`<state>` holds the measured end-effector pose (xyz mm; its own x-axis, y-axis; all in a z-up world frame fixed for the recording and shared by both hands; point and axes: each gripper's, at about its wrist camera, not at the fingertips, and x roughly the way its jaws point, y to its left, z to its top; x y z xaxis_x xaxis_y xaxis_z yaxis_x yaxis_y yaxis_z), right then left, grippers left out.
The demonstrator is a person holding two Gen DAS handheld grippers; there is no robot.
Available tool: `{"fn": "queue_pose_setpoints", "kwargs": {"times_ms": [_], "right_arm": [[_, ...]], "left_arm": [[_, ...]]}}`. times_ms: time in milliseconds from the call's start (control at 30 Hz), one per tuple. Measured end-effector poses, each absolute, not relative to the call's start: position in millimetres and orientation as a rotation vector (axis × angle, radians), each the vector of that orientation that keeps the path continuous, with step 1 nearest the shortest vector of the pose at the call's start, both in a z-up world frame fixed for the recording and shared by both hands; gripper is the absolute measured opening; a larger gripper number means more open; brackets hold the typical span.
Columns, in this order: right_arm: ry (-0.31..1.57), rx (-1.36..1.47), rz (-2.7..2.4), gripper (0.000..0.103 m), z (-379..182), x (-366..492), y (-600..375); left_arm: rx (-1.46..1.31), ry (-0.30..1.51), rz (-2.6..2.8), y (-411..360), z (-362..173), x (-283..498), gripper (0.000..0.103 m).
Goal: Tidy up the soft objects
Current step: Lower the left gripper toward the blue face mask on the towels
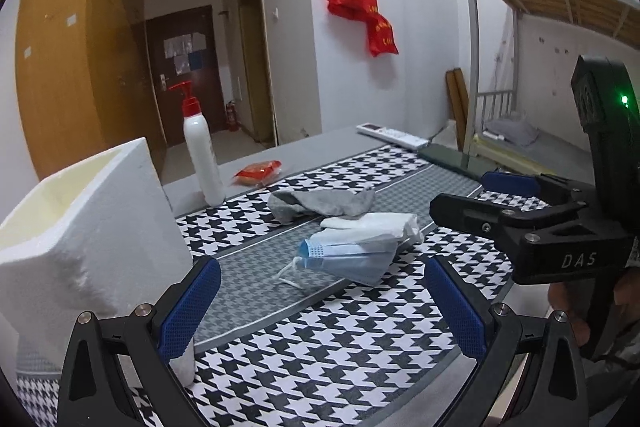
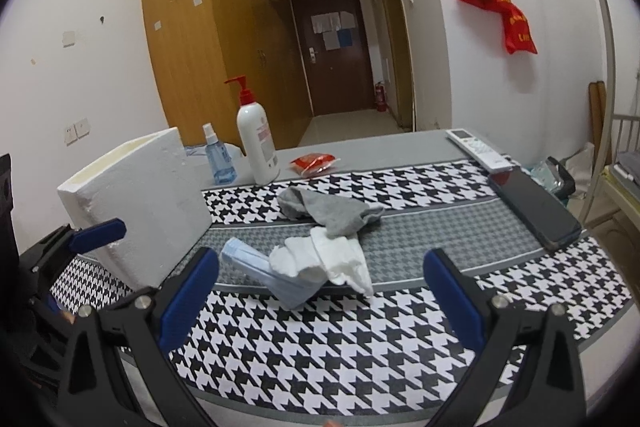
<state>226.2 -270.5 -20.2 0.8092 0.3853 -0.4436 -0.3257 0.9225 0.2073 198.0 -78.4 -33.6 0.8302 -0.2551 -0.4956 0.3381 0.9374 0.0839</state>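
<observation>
Both grippers, left (image 1: 320,303) & right (image 2: 320,299), jaws apart, empty. Risk: mask (image 2: 260,269) under white sock (image 2: 332,261), may snag both.

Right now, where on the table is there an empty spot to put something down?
The houndstooth cloth is bare in front of the blue mask, between it and the near edge. There's also bare cloth between the white cloth and the phone. It's crowded around the grey sock and by the foam box.
</observation>
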Motion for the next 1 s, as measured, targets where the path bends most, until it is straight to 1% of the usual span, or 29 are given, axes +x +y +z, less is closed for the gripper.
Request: {"fn": "queue_pose_setpoints", "kwargs": {"times_ms": [333, 700, 867, 1000], "right_arm": [[0.530, 0.124, 0.377, 0.103, -29, 239, -273], [0.558, 0.151, 0.362, 0.103, -35, 248, -277], [0.575, 0.161, 0.350, 0.103, -38, 252, -281], [0.585, 0.170, 0.344, 0.103, -41, 254, -283]], "left_arm": [[0.168, 0.592, -0.338, -77, -43, 229, 0.102], [0.237, 0.650, -0.420, -90, -49, 250, 0.102], [0.298, 0.636, -0.397, -95, -52, 263, 0.102], [0.281, 0.683, -0.451, -98, -58, 273, 0.102]]}}
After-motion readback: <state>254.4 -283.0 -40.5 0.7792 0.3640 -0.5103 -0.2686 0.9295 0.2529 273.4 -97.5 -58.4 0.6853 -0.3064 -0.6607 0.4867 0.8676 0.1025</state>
